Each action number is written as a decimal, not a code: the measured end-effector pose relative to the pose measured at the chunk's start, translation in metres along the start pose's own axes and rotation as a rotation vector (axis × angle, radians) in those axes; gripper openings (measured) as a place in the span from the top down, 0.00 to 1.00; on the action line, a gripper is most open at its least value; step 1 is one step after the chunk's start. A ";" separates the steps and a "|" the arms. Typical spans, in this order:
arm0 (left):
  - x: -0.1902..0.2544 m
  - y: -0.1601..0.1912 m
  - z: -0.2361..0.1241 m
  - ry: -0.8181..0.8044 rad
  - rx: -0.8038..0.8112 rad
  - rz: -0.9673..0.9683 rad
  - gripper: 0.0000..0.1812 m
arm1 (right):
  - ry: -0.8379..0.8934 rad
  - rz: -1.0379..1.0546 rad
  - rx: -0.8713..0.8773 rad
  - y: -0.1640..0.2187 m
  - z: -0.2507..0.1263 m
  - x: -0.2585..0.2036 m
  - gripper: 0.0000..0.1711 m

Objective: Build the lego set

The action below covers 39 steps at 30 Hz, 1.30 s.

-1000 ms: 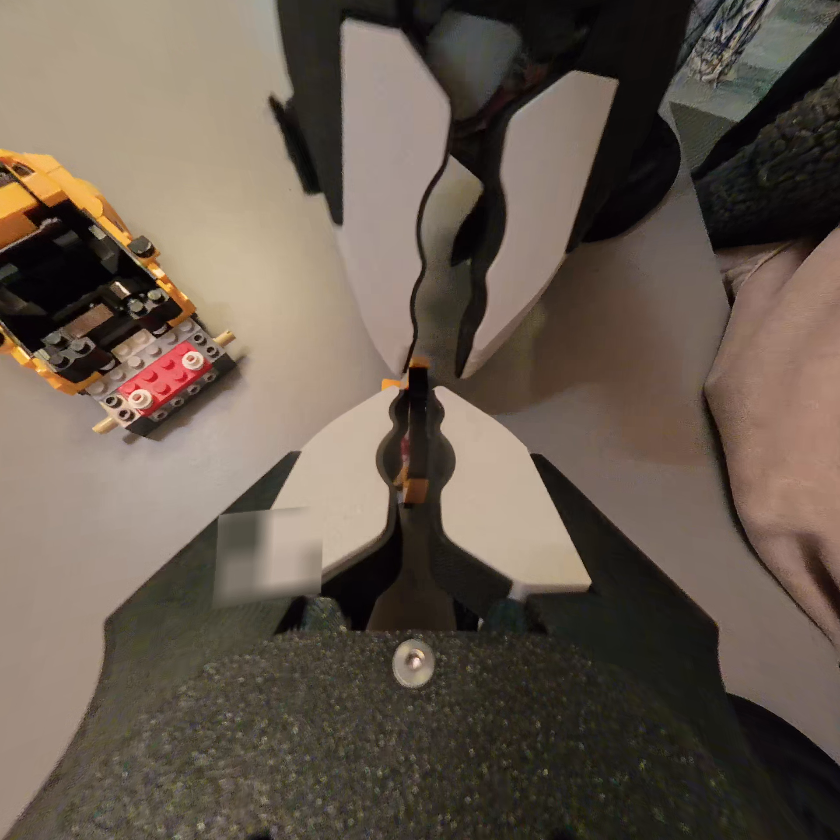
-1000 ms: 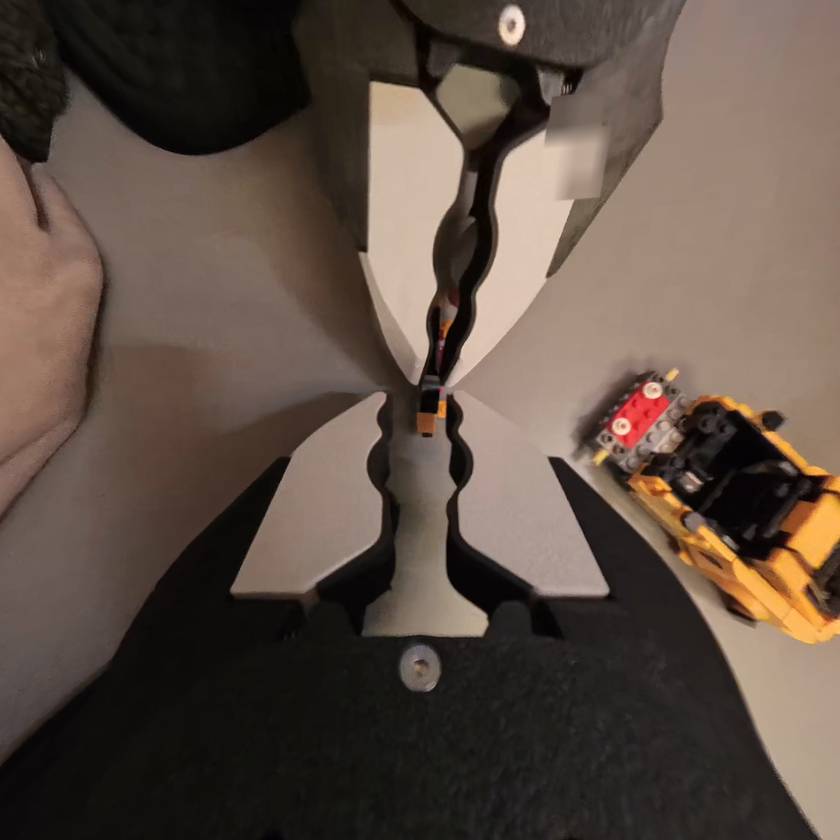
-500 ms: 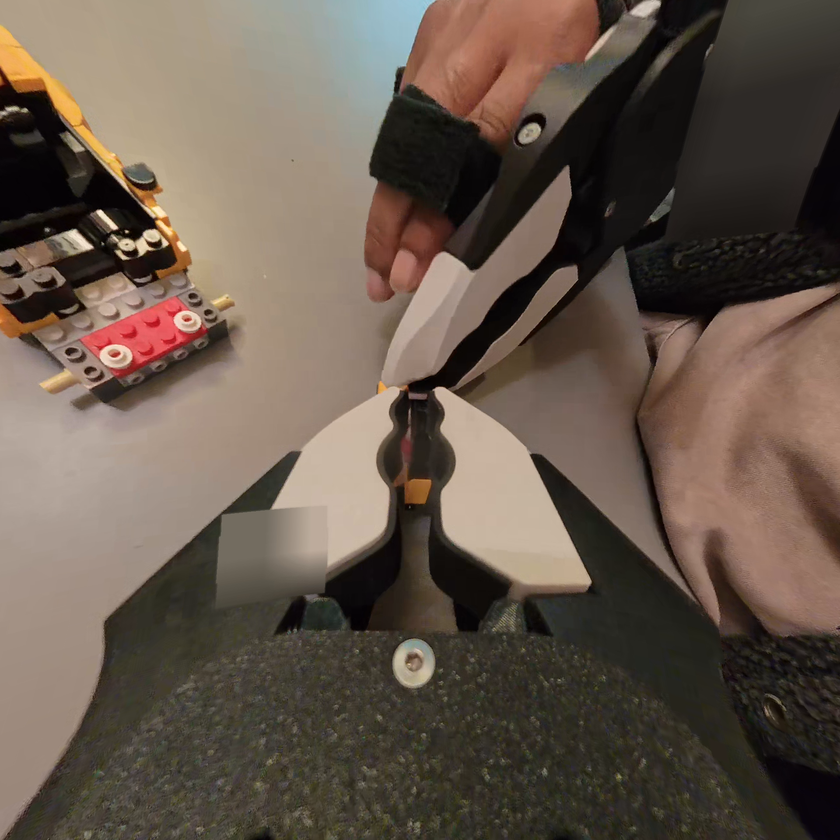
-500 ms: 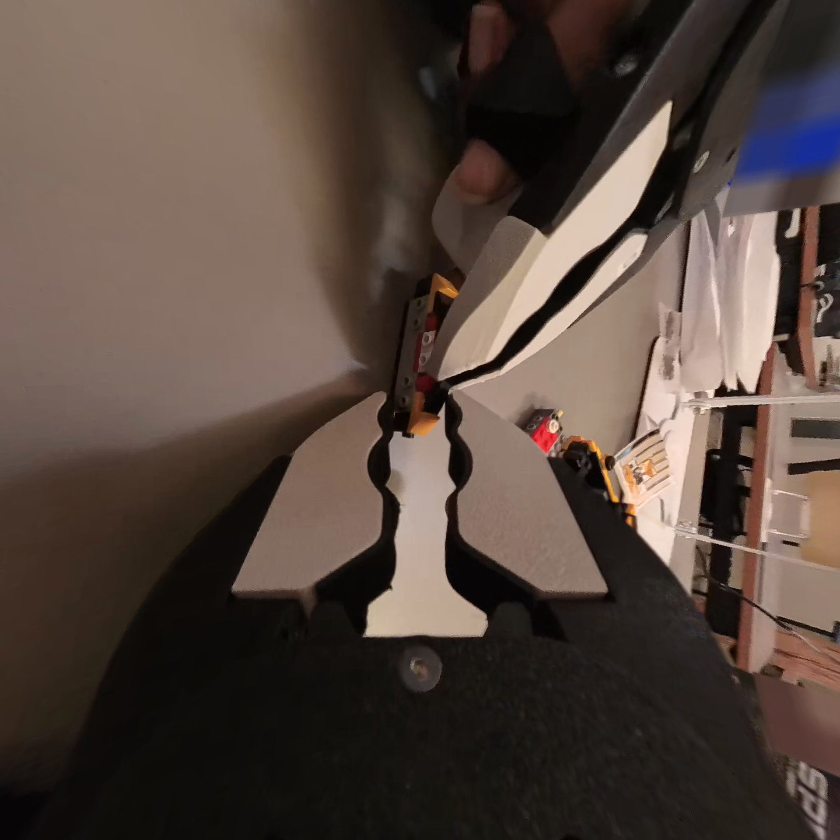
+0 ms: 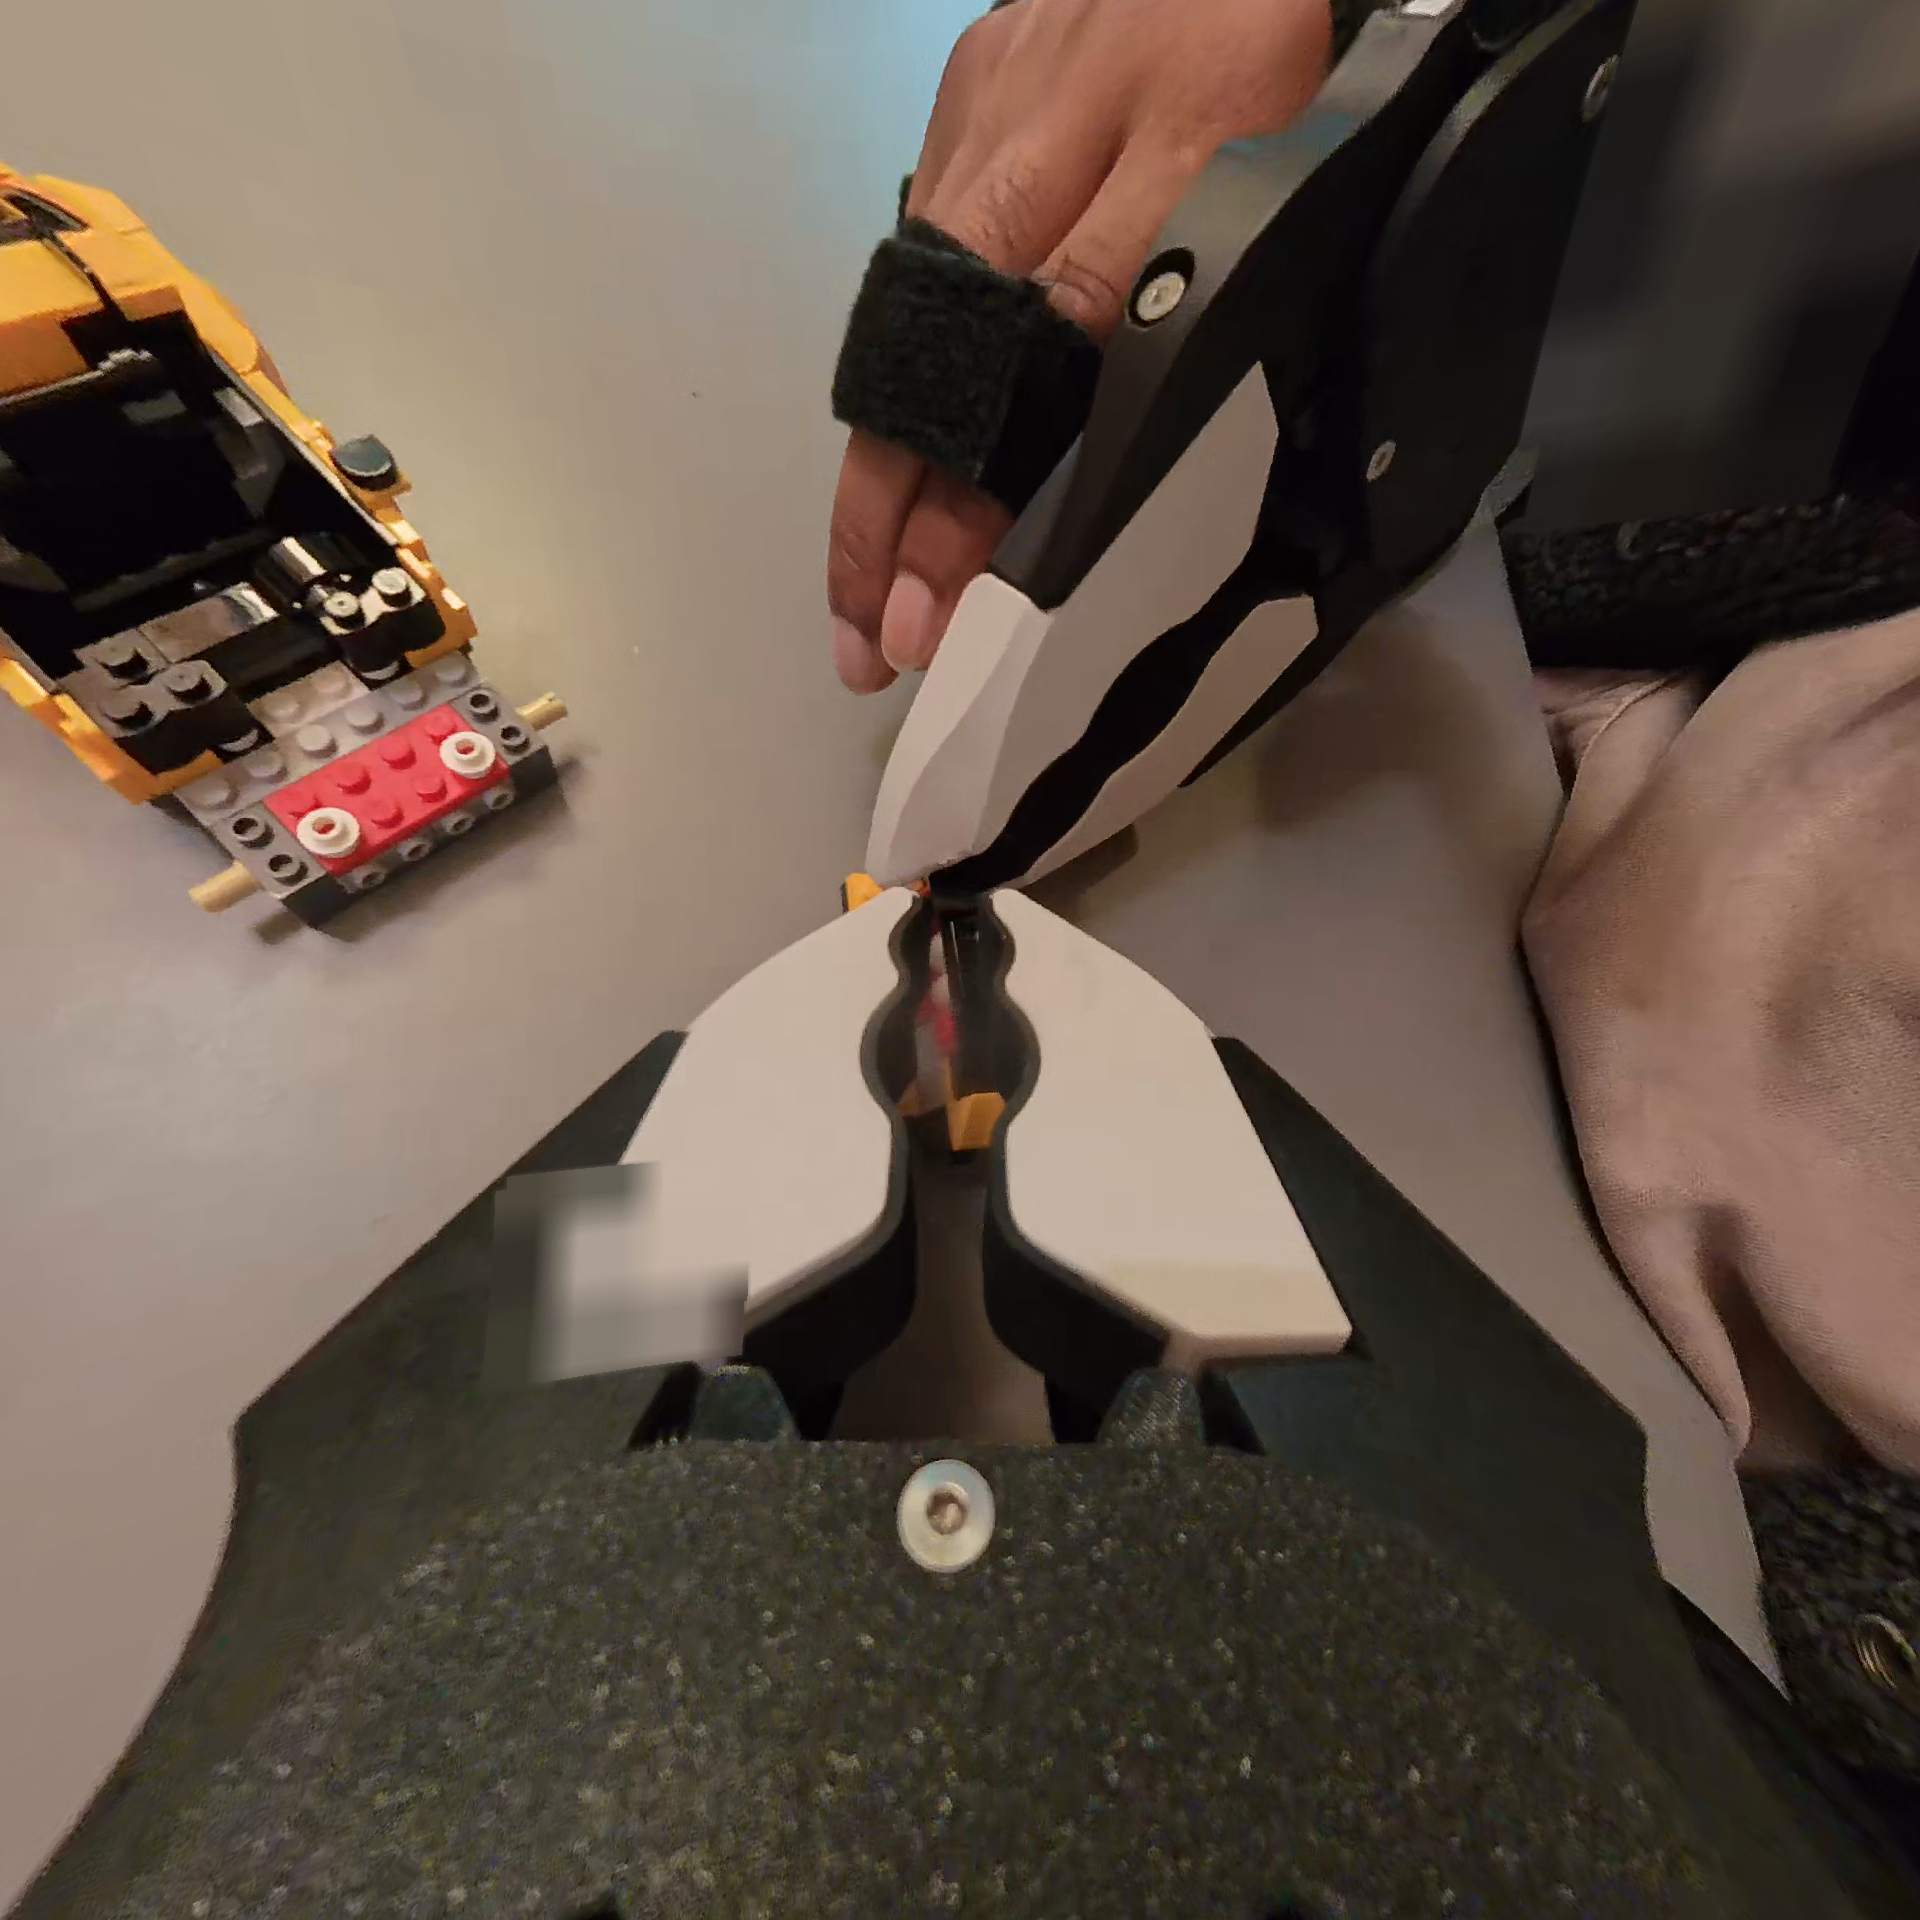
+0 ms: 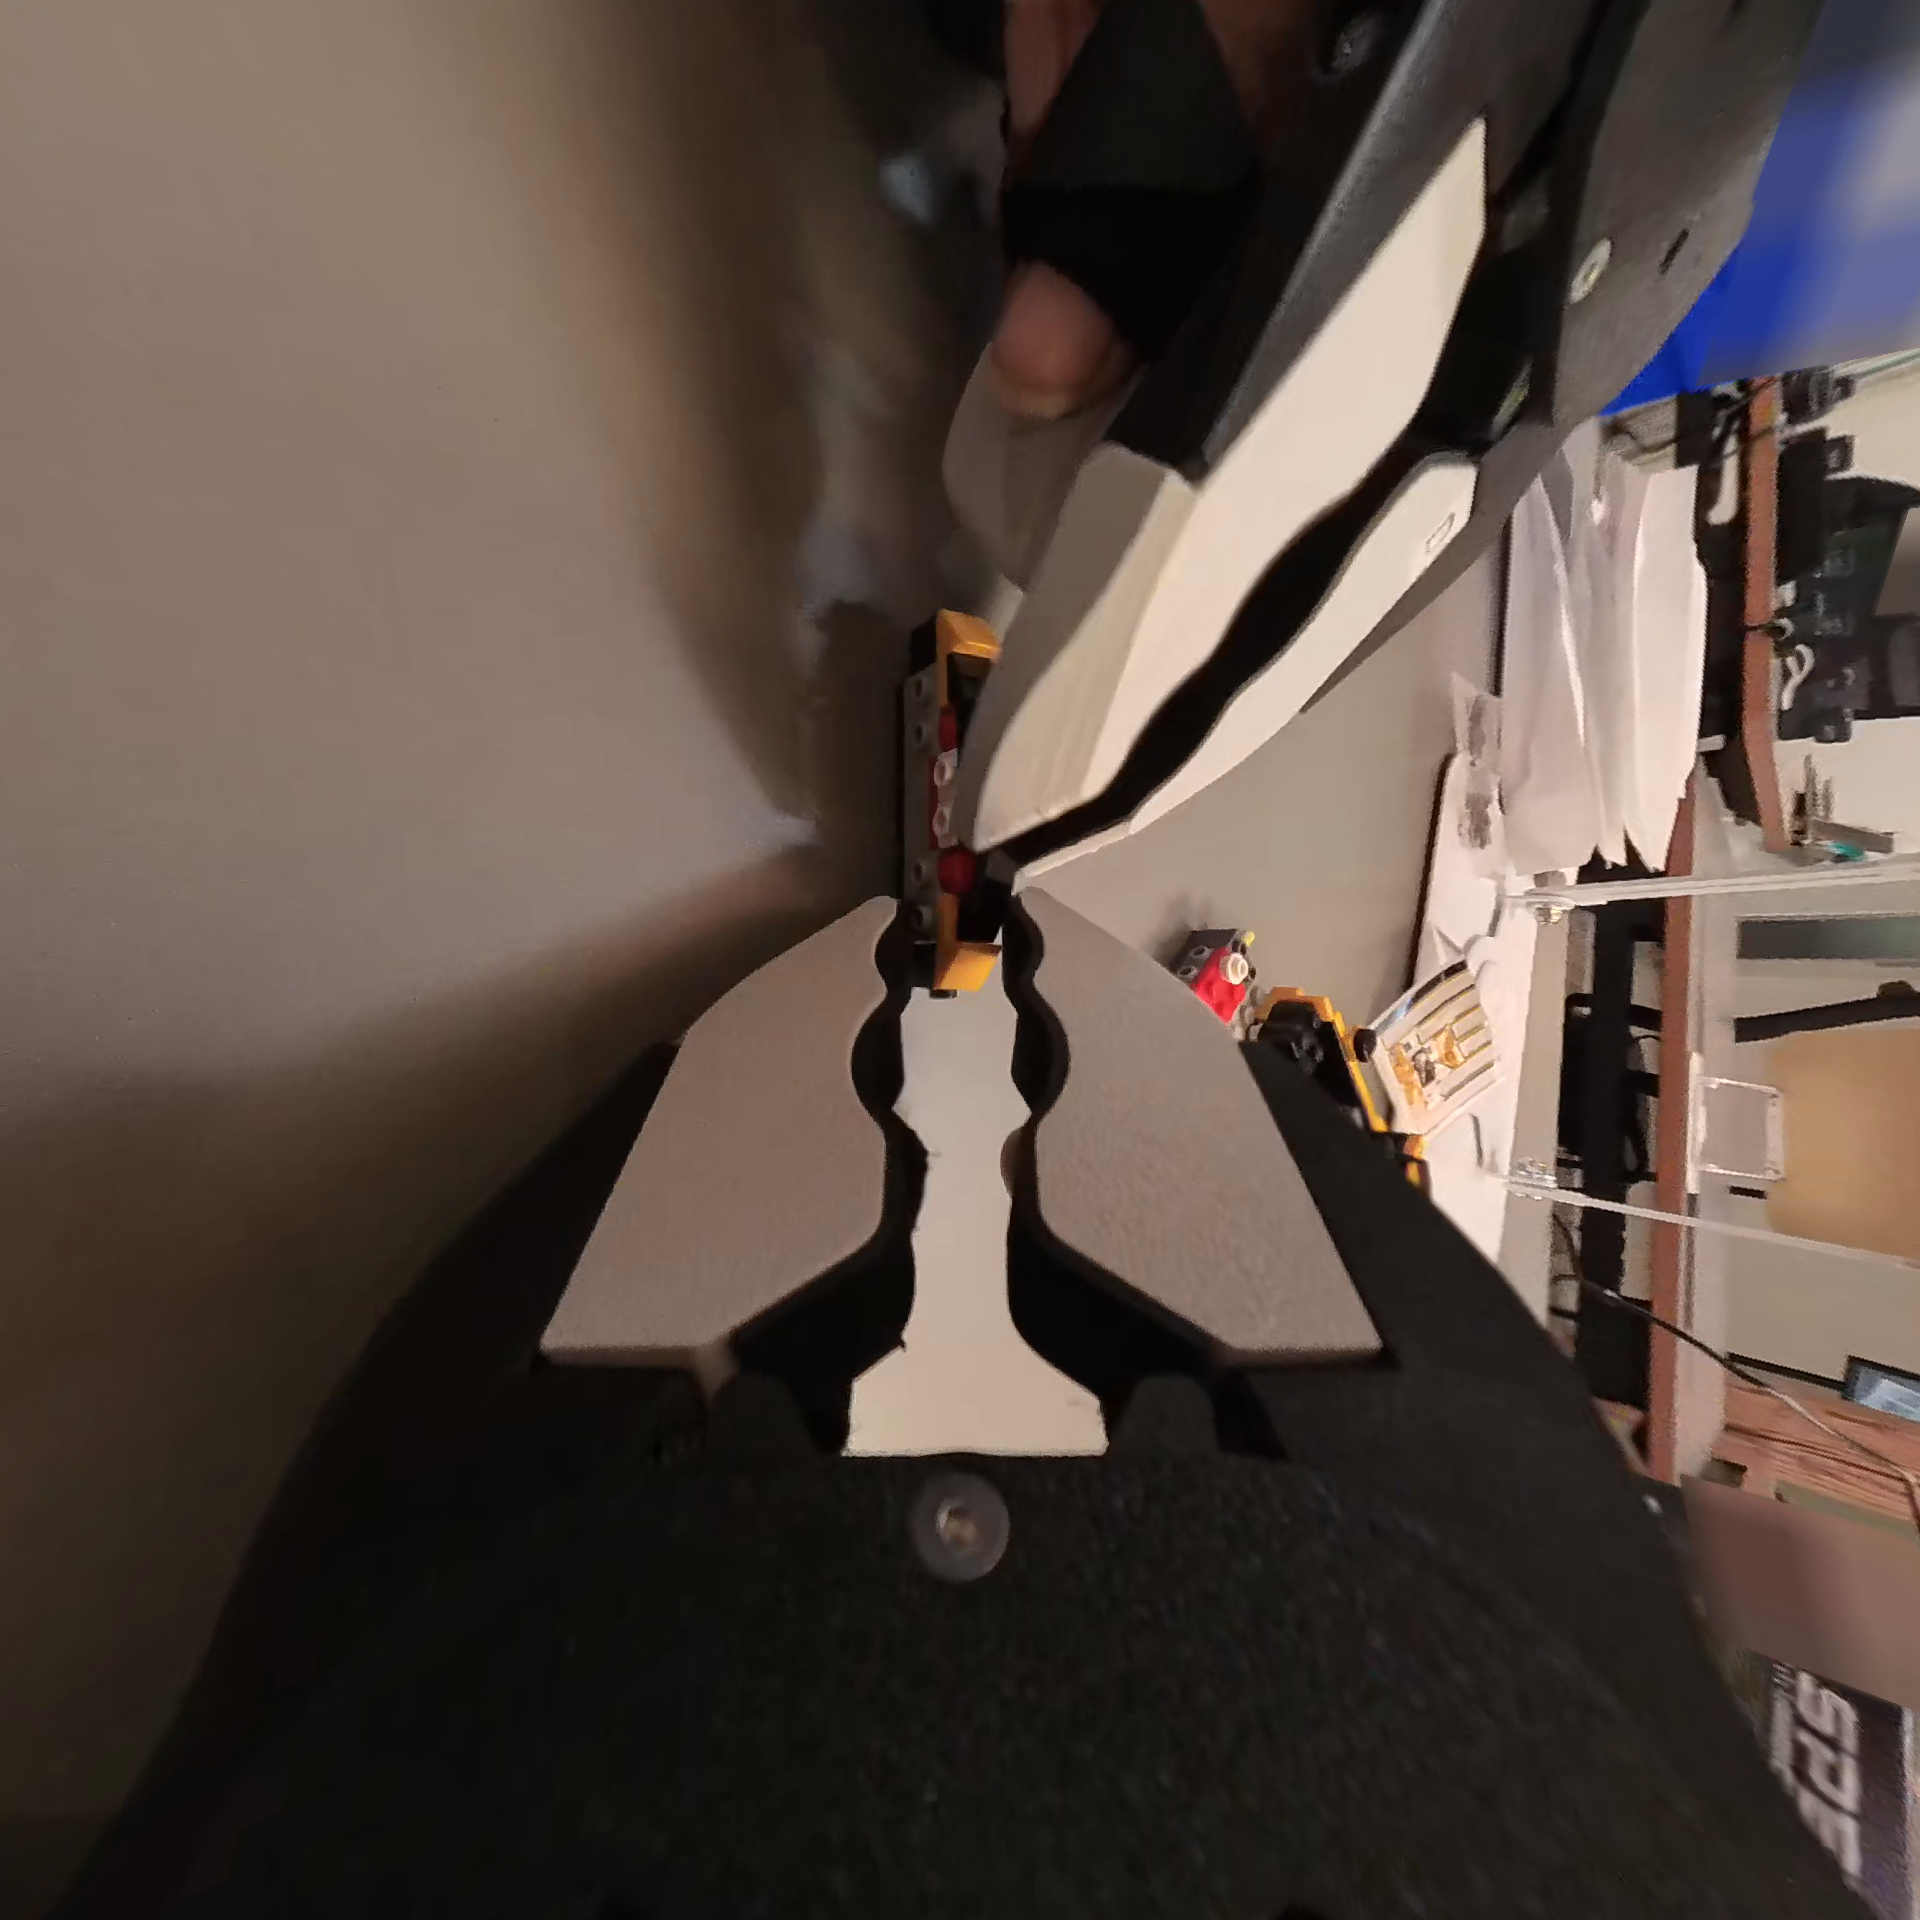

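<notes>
A small black, orange and red lego sub-assembly (image 5: 961, 1049) is held edge-on between both grippers above the grey table (image 5: 644, 312). My left gripper (image 5: 951, 914) is shut on its near part. My right gripper (image 5: 935, 878) comes down from the upper right, tip to tip with the left, and is shut on its far end. In the right wrist view the sub-assembly (image 6: 940, 790) stands upright, my right gripper (image 6: 951, 920) clamps its lower end and the left gripper (image 6: 992, 847) grips it from the upper right. The half-built orange and black lego car (image 5: 239, 582) lies at the left, apart from both.
A person's hand (image 5: 1018, 260) with a black strap works the right gripper. Pink cloth (image 5: 1745, 935) lies at the right table edge. In the right wrist view the car (image 6: 1299, 1023), a printed sheet (image 6: 1439, 1049), white papers (image 6: 1600, 644) and shelves are at the right. Less than 4 cm separates the two grippers' tips.
The right gripper has swung from head-on to a steep angle from the upper right. Both grippers still hold the sub-assembly. The right wrist view has rolled sideways.
</notes>
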State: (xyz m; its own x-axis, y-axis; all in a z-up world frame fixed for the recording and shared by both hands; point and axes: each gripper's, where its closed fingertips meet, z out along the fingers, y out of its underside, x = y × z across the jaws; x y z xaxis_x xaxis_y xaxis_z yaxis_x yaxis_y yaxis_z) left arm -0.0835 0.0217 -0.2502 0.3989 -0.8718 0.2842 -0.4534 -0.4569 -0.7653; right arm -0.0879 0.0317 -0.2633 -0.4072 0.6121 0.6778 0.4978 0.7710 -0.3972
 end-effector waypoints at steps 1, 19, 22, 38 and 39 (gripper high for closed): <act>0.001 0.001 -0.001 -0.007 -0.005 0.011 0.93 | -0.014 0.017 0.002 0.000 0.000 0.000 0.91; -0.007 0.008 0.003 0.035 -0.050 -0.216 0.93 | -0.185 0.139 0.081 -0.001 -0.003 0.003 0.89; -0.007 0.006 0.001 0.098 -0.030 -0.320 0.93 | -0.200 0.144 0.084 -0.002 -0.004 0.004 0.89; 0.000 0.012 0.006 -0.064 -0.075 0.036 0.93 | -0.422 0.410 0.115 -0.008 -0.010 -0.003 0.94; 0.001 0.013 0.006 -0.071 -0.077 0.057 0.93 | -0.431 0.420 0.116 -0.008 -0.010 -0.004 0.94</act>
State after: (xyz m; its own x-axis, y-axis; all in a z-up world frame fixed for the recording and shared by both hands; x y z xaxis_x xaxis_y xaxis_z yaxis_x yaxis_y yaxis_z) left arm -0.0840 0.0165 -0.2631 0.4249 -0.8835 0.1973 -0.5358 -0.4212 -0.7318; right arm -0.0823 0.0216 -0.2561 -0.4794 0.8651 0.1474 0.6062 0.4479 -0.6572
